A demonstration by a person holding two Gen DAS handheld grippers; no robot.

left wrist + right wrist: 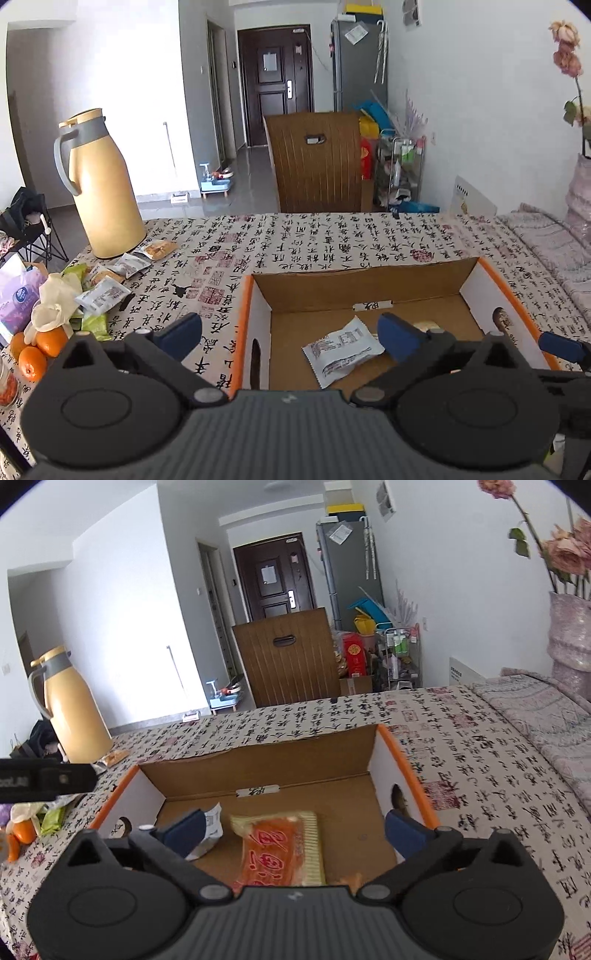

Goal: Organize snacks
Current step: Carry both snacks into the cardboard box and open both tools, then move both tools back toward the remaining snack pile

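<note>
One cardboard box (402, 771) holding two snack packets, white packet (341, 349), orange packet (279, 853), left gripper (291, 332) and right gripper (293, 829) both spread, empty

Both grippers are black ribbed housings with round hubs and blue fingers (181, 334) (silver screws).

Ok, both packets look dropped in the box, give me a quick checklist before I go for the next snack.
1. Left gripper open, nothing between its fingers: ok.
2. Right gripper open, fingers clear of the orange packet: ok.
3. White packet lying on the floor of the cardboard box: ok.
4. Orange packet fully inside the box: ok, though its near end is hidden behind the gripper body.
5. More snacks waiting: ok, loose packets lie beside the yellow thermos.
6. Path to them clear: cannot tell.
</note>
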